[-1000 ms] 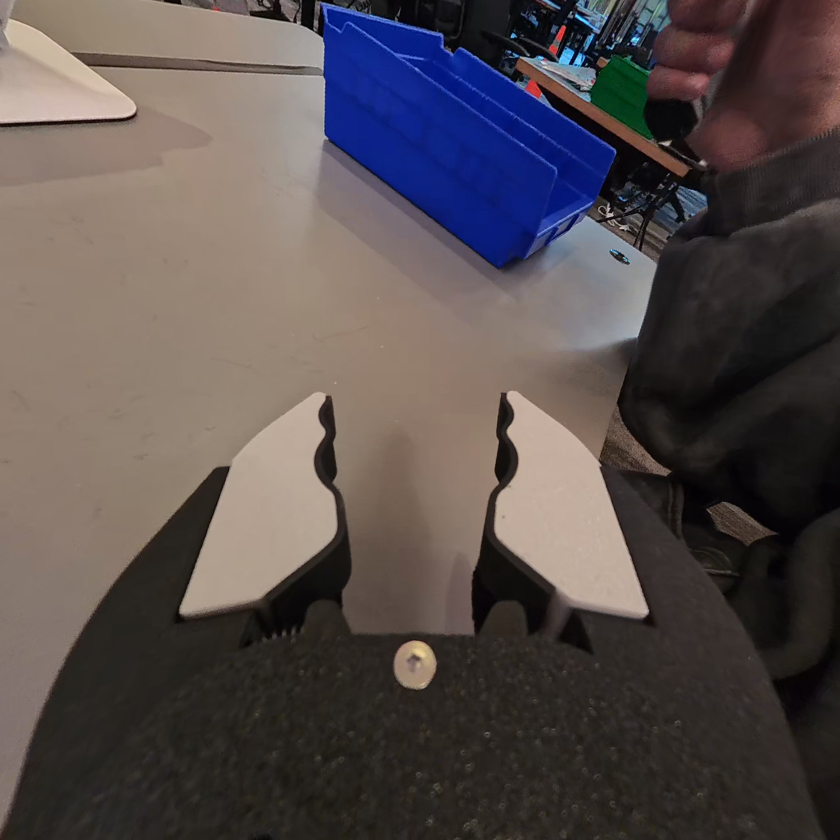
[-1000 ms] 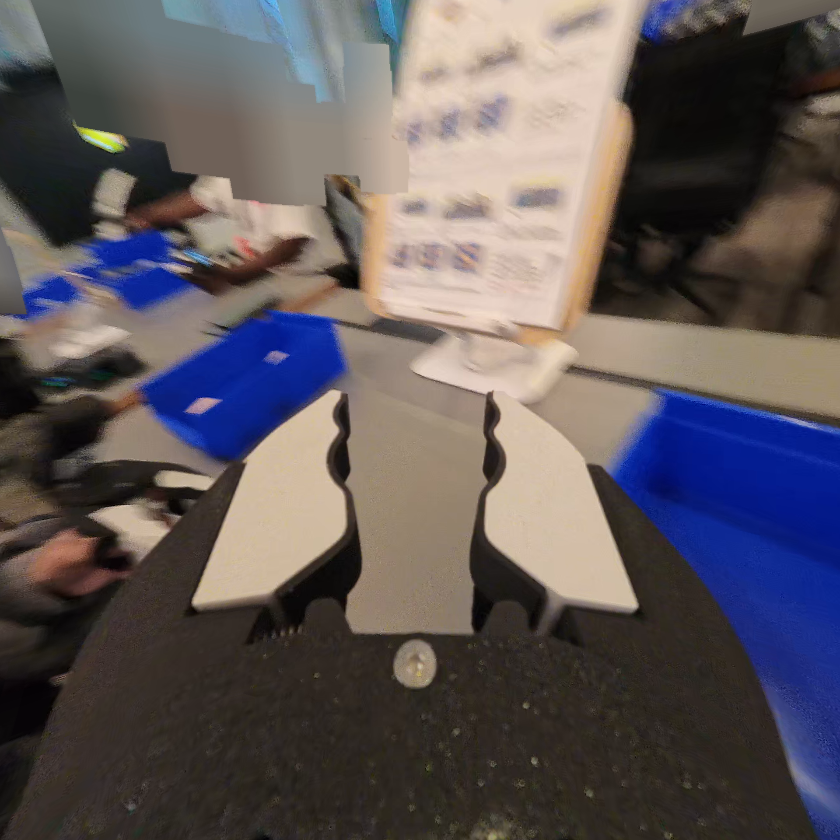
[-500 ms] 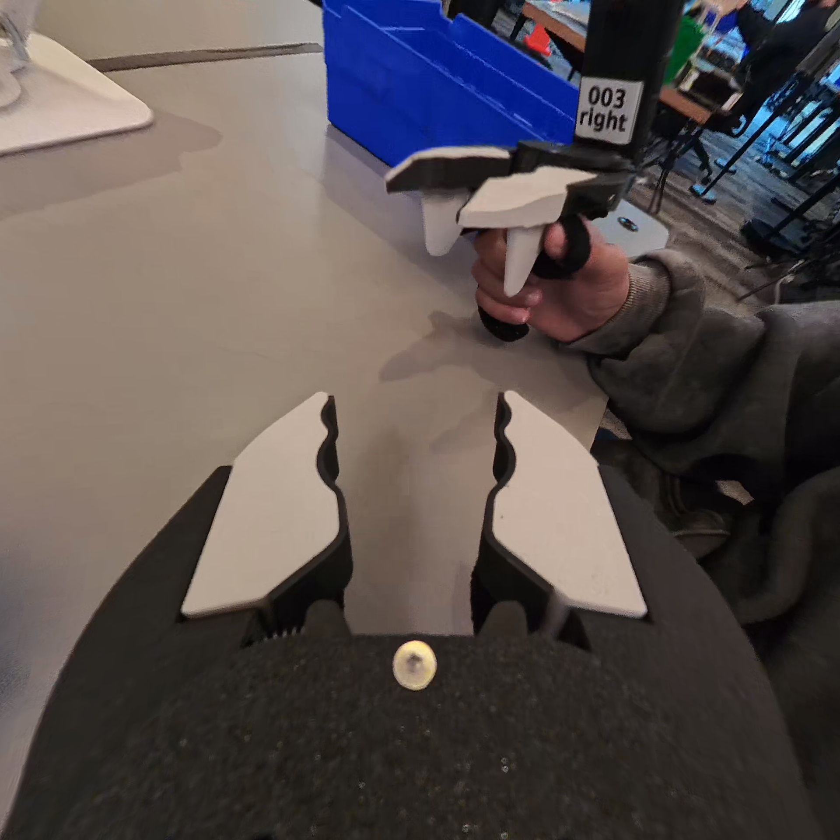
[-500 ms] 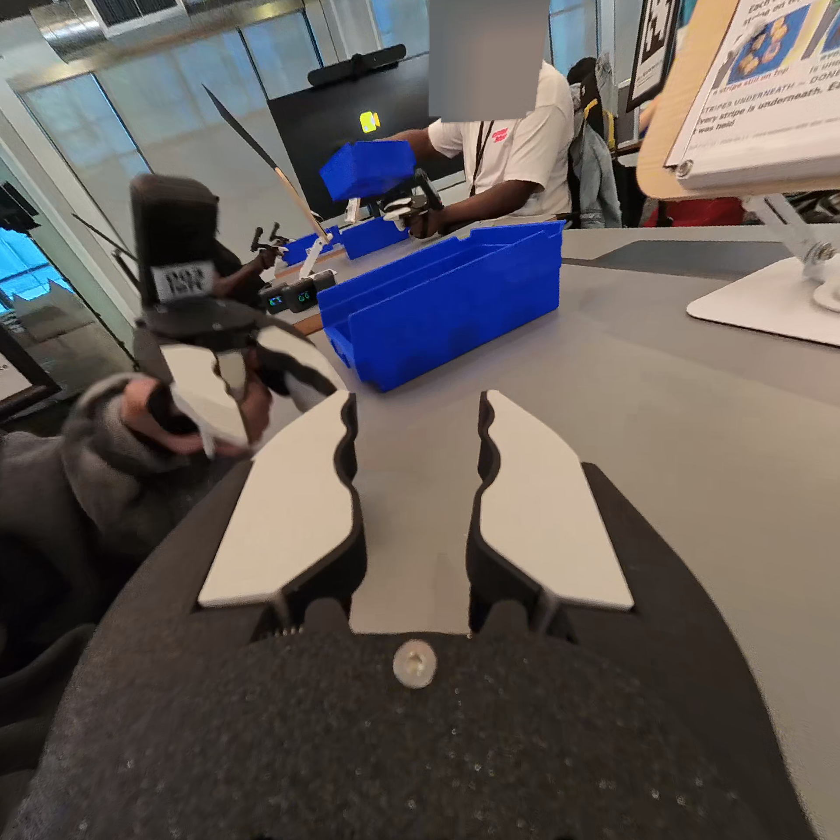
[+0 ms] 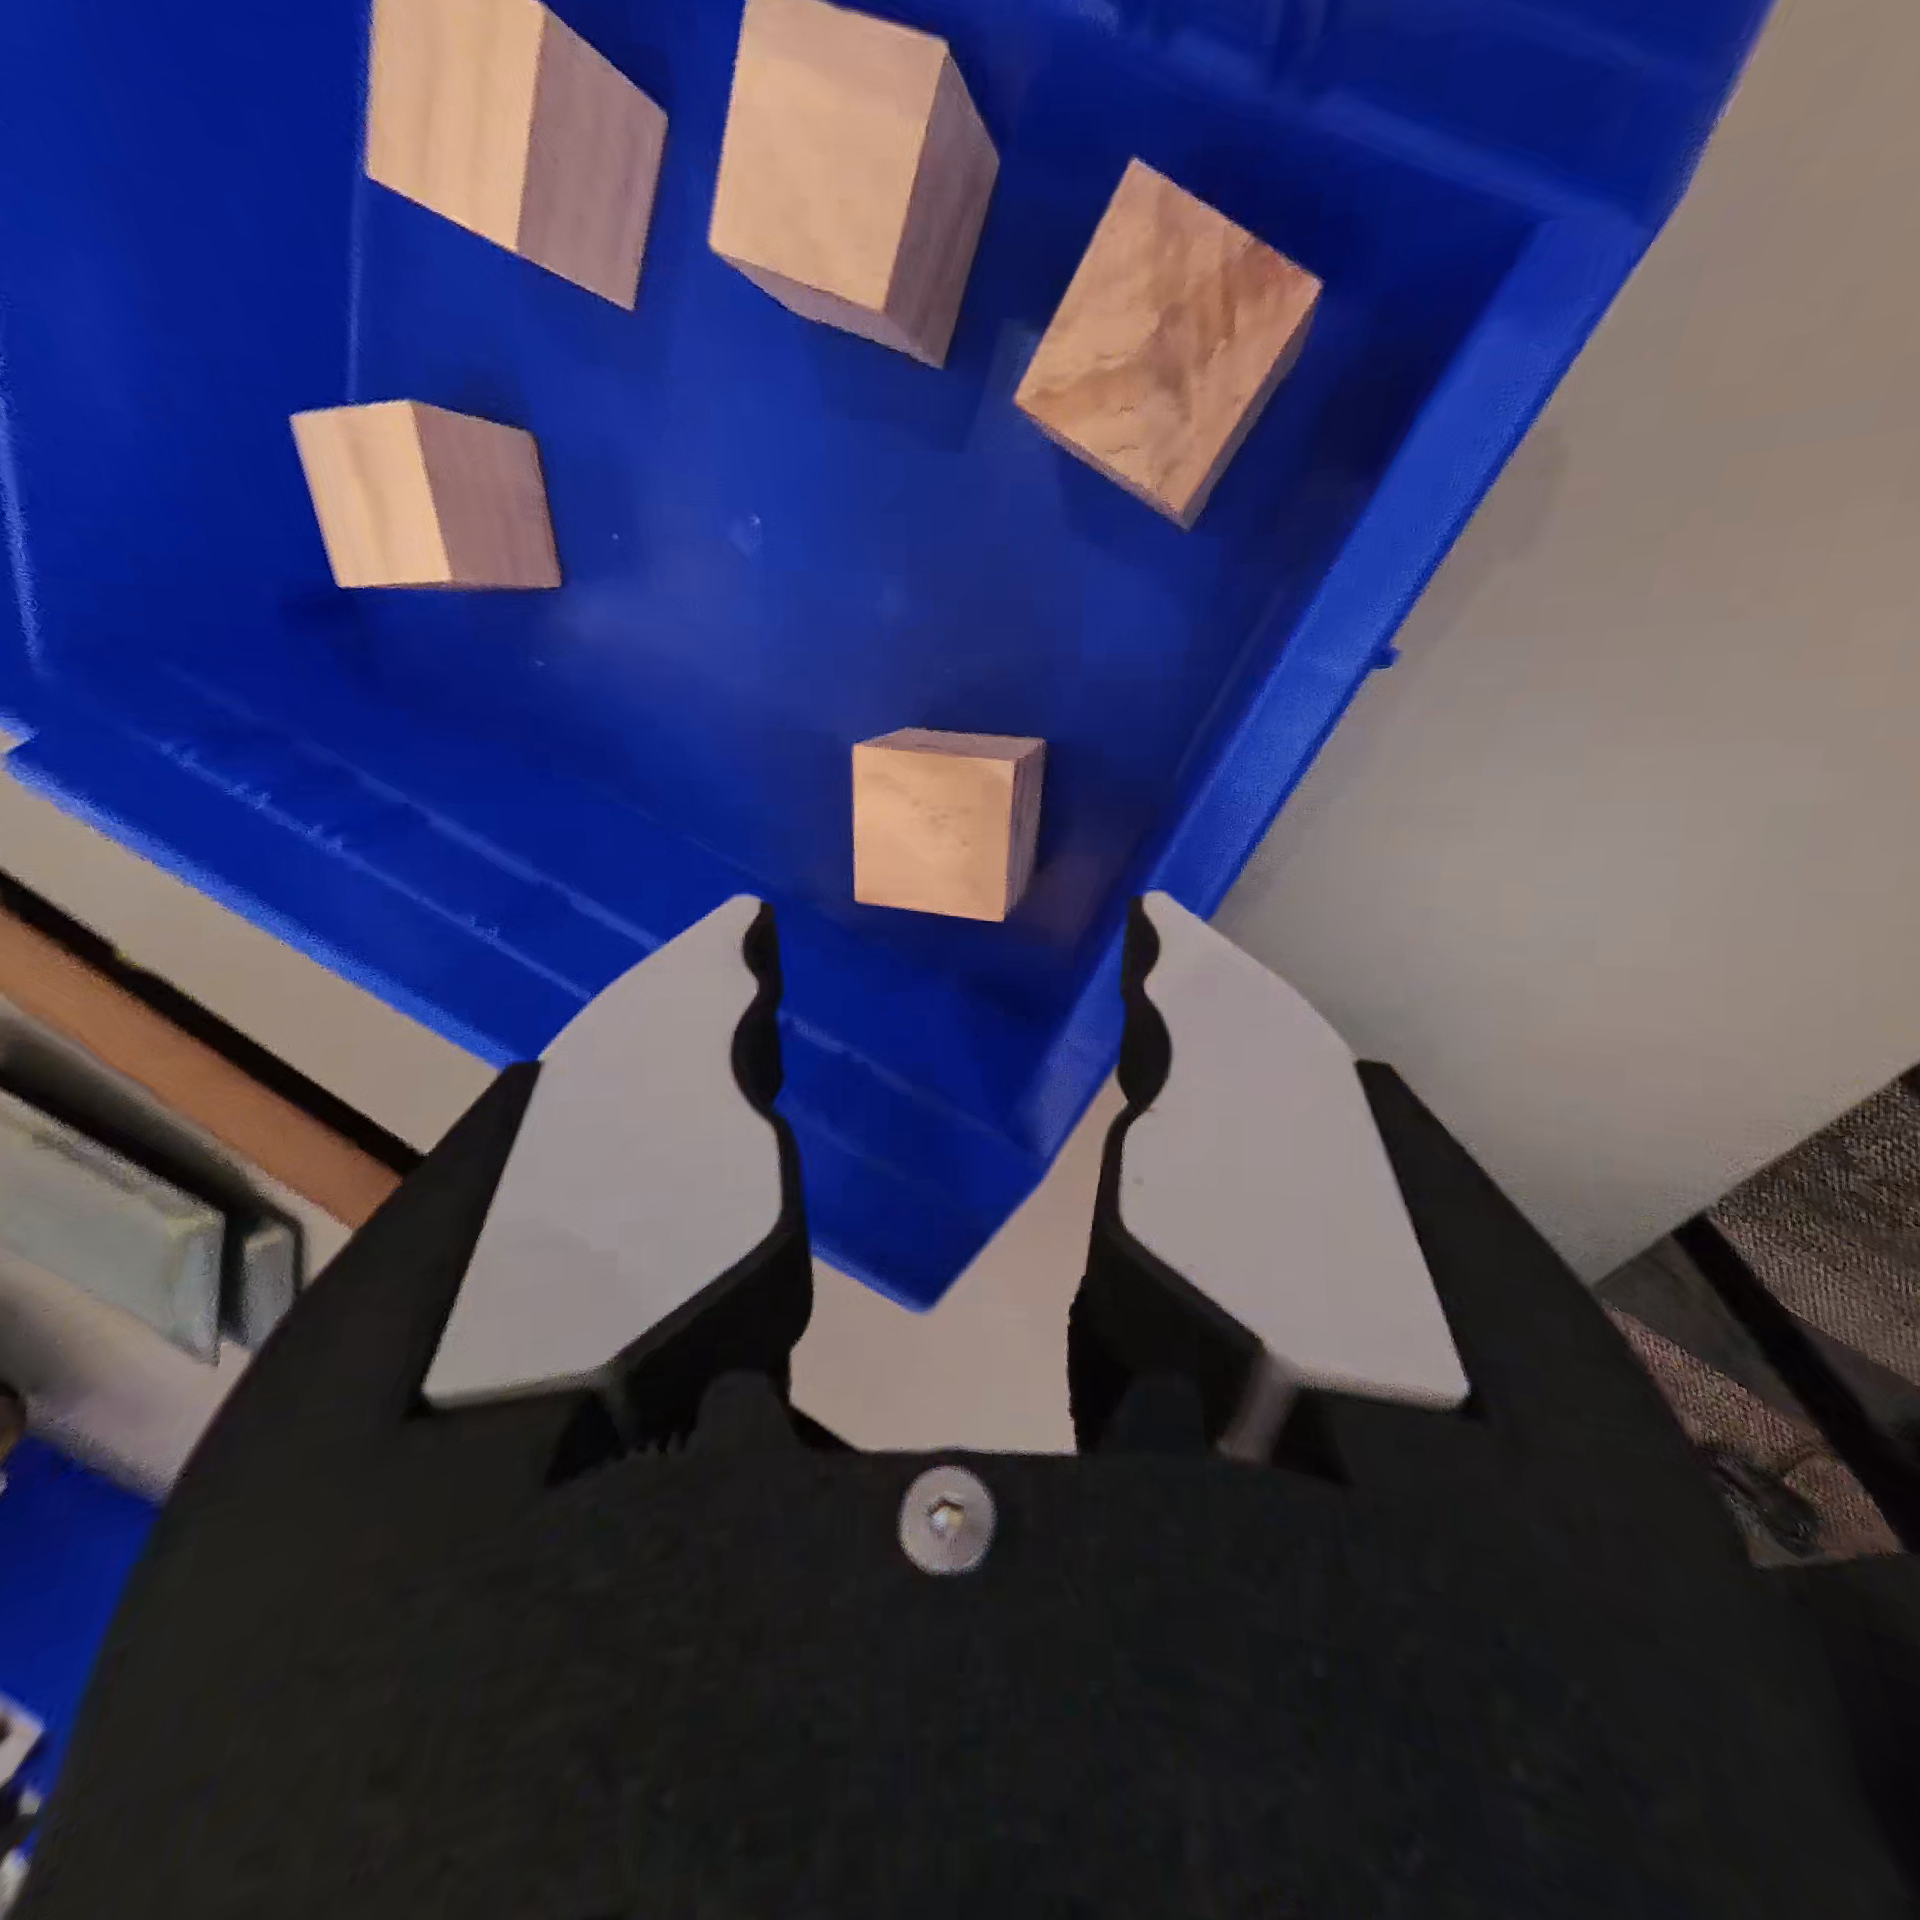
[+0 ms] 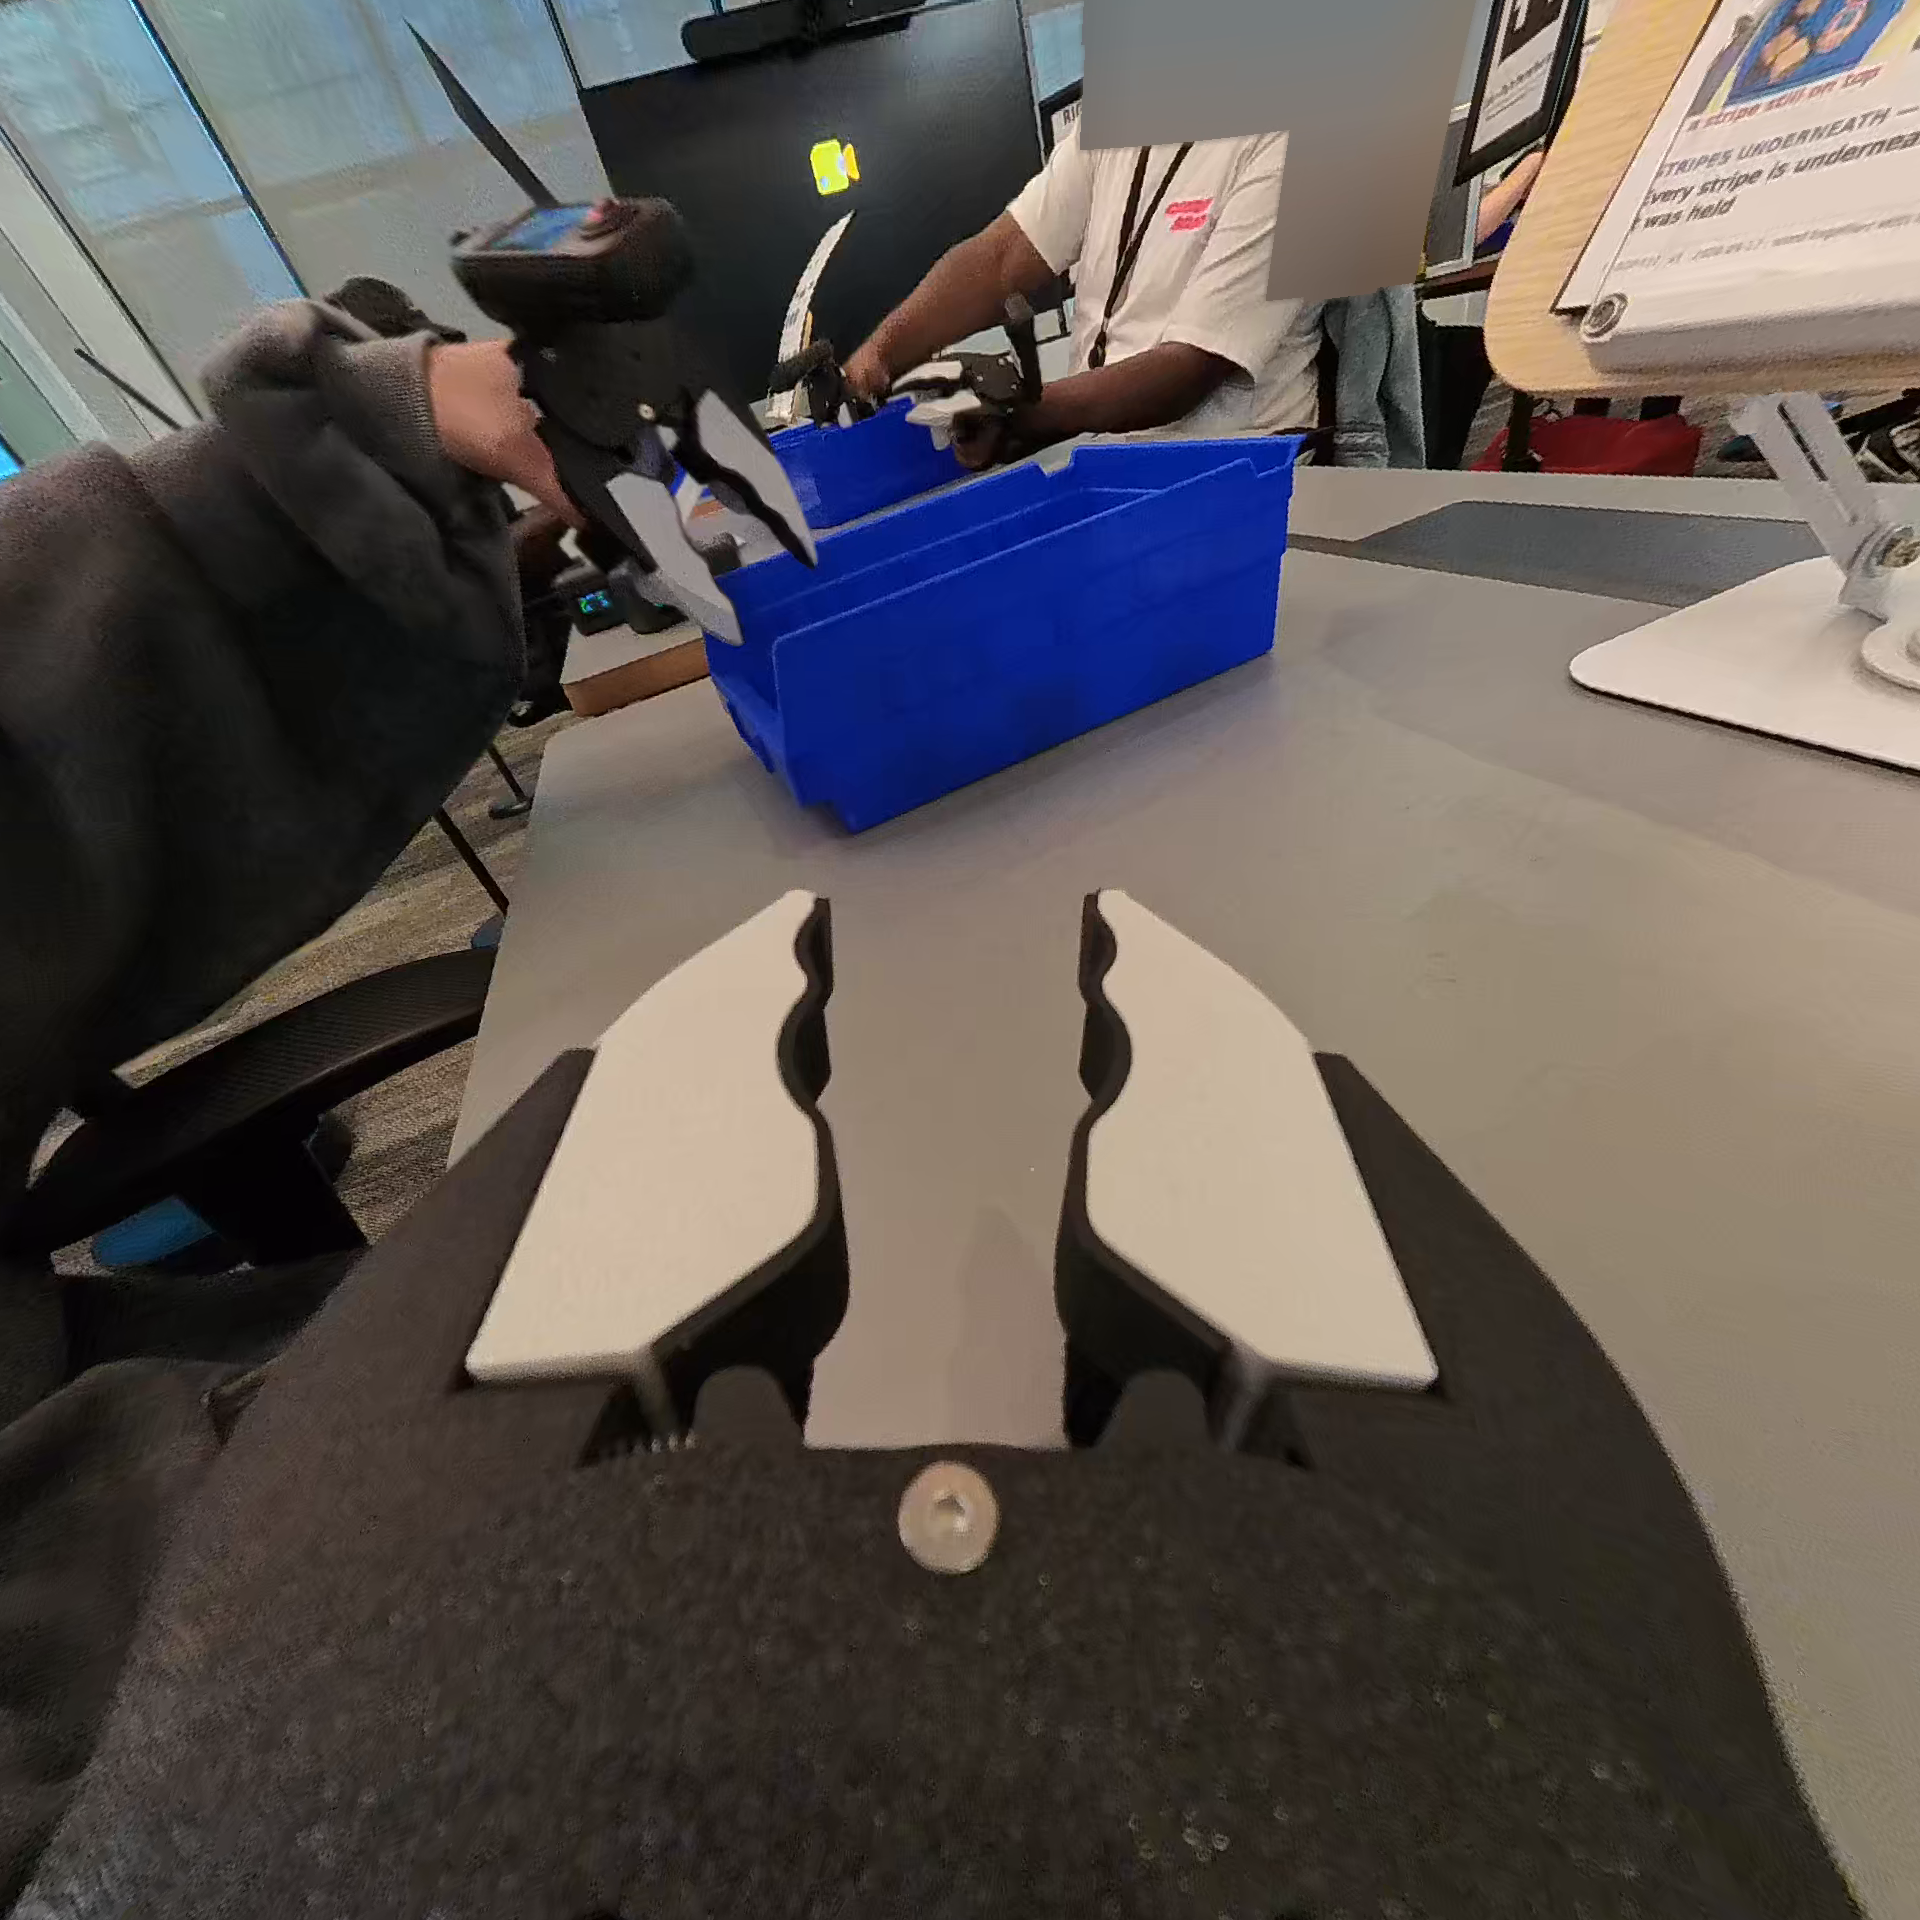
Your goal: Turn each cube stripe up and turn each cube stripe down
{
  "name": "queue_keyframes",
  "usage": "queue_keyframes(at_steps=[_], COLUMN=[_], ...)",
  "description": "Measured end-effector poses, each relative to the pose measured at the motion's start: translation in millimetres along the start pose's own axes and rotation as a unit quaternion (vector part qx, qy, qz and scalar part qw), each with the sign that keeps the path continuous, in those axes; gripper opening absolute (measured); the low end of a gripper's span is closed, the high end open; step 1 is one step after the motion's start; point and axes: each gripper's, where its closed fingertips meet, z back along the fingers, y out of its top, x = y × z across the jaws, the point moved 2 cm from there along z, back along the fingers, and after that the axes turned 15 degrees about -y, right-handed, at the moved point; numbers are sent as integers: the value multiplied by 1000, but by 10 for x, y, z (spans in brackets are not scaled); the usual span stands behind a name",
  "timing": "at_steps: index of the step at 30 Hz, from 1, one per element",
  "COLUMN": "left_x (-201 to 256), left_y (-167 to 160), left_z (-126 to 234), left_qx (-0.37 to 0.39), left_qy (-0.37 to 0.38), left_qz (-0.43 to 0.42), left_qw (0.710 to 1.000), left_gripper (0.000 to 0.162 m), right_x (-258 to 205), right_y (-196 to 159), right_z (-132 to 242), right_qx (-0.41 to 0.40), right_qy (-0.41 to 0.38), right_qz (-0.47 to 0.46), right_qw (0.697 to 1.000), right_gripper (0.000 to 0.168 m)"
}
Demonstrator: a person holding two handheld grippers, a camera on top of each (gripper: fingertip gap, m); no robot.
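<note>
In the left wrist view I look down into a blue bin (image 5: 665, 665) holding several plain wooden cubes; no stripe shows on any visible face. The nearest cube (image 5: 940, 826) lies just ahead of my open, empty left gripper (image 5: 948, 920). Other cubes (image 5: 426, 499) (image 5: 1164, 338) lie farther in. In the right wrist view the left gripper (image 6: 727, 561) hovers above the near end of the same bin (image 6: 997, 634). My right gripper (image 6: 956, 914) is open and empty, low over the grey table, well short of the bin.
The grey table (image 6: 1455, 935) runs to an edge at the left, with a chair (image 6: 260, 1091) beyond. A white stand base (image 6: 1766, 675) holding a board sits at the right. A second person works at another blue bin (image 6: 862, 457) behind.
My left gripper has swung up and over the bin and now points down into it at the cubes. My right gripper has turned toward the bin and settled low over the table.
</note>
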Motion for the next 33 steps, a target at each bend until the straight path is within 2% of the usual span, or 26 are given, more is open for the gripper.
queue_keyframes(at_steps=[3,11,14,16,18,22,27,30,33], left_x=[-69,-229,-259,-216,-187,-173,-233,-129,129], left_y=[3,-46,-134,-181,-164,-98,117,443,884], left_z=[-164,-467,-618,-719,-714,-597,-103,234,394], left_qx=[0,-73,-127,-153,-157,-127,-27,78,190], left_qy=[-43,-62,-64,-87,-97,-93,-49,-46,-89], left_qz=[0,1,3,7,10,9,32,53,69], left_qw=[999,995,990,984,983,988,998,994,975], left_gripper=[60,59,59,45,45,45,45,45,45], right_x=[5,-2,-12,-17,-18,-15,-6,12,39], right_y=[-6,-24,-35,-40,-40,-35,-30,-25,-18], right_z=[3,-16,-22,-23,-21,-18,-14,-10,-5], right_qx=[-1,-9,-12,-13,-14,-13,-11,-10,-8], right_qy=[1,9,11,12,13,15,14,12,8], right_qz=[-3,-9,-8,-8,-8,-13,-15,-20,-26], right_qw=[1000,1000,1000,1000,1000,1000,1000,1000,1000], right_gripper=[45,45,45,45,44,44,43,43,42])
